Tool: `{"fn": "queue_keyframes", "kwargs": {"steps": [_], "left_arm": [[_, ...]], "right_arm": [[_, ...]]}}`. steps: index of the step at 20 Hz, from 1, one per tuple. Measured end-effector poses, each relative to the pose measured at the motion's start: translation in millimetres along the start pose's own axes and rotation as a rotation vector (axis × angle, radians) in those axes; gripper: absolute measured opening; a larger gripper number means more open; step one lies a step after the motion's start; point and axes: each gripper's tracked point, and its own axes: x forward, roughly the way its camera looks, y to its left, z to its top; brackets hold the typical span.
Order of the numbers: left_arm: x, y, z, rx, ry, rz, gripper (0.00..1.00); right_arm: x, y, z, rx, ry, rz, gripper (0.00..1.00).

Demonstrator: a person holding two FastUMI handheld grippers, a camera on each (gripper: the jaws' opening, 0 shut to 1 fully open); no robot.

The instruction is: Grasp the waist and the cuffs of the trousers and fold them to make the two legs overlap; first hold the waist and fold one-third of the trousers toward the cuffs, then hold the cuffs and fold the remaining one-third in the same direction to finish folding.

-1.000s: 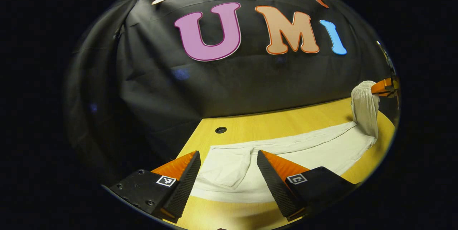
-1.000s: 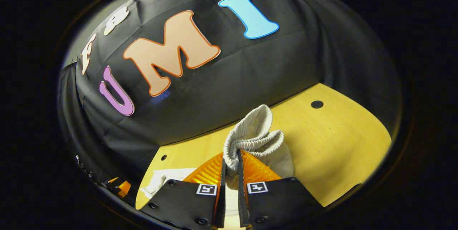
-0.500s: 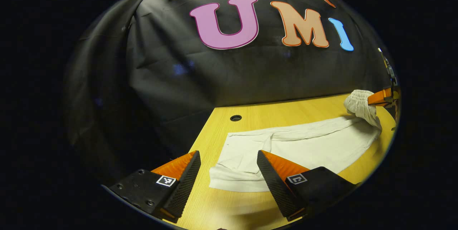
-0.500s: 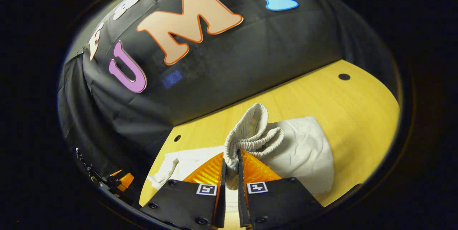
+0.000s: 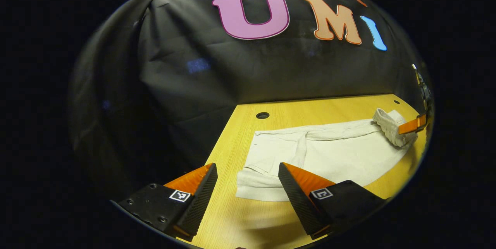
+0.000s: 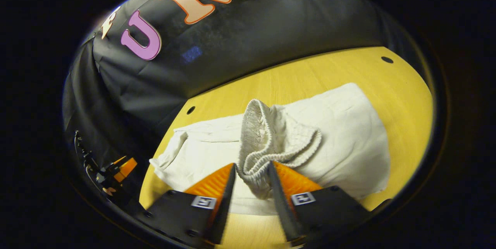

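Trousers (image 5: 333, 156): pale, spread flat across the tabletop (image 5: 240, 140), cuff end (image 5: 255, 185) nearest the left gripper.
Left gripper (image 5: 248, 187): hovers low over the tabletop, fingers spread wide, holding nothing, cuff end between and beyond them.
Right gripper (image 6: 250, 181): low over the waist end, fingers parted, the bunched elastic waistband (image 6: 267, 144) sitting between them.

Off-white trousers (image 5: 333, 156) lie across a yellow wood-grain table (image 5: 248, 218), its surface marked by fine pale streaks and small dark round holes (image 5: 262, 115). The ribbed elastic waist (image 6: 267, 140) matches the cloth's cream tone, with a fine gathered texture. Black-and-white square markers (image 6: 302, 198) sit on black gripper bodies.
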Motion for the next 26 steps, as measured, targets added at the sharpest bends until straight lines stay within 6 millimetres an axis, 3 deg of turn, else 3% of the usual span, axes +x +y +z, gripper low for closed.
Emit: {"fn": "queue_keyframes", "kwargs": {"steps": [1, 2, 9, 13, 18, 24, 26], "left_arm": [[4.0, -0.4, -2.1, -0.007, 0.005, -0.008, 0.96], [8.5, -2.5, -5.3, -0.016, 0.007, -0.02, 0.96], [54.6, -9.6, -33.7, -0.071, 0.073, -0.09, 0.96], [76.3, -6.4, -51.5, -0.086, 0.111, -0.085, 0.96], [84.5, -8.4, -78.9, -0.129, 0.185, -0.093, 0.96], [85.6, -14.4, -77.0, -0.138, 0.178, -0.103, 0.95], [85.3, -22.2, -75.0, -0.142, 0.182, -0.122, 0.82]], "right_arm": [[2.1, 3.5, 1.9, -0.009, -0.019, 0.011, 0.83], [0.0, 3.9, -3.6, -0.015, -0.035, 0.008, 0.97], [-27.4, -0.3, 13.7, -0.05, -0.099, -0.057, 0.96], [-39.3, -3.1, 13.2, -0.059, -0.112, -0.087, 0.96], [-44.2, -3.1, 8.3, -0.072, -0.104, -0.103, 0.96], [-53.7, -4.0, 8.8, -0.08, -0.111, -0.104, 0.97], [-54.4, -3.1, 7.8, -0.084, -0.11, -0.099, 0.97]]}}
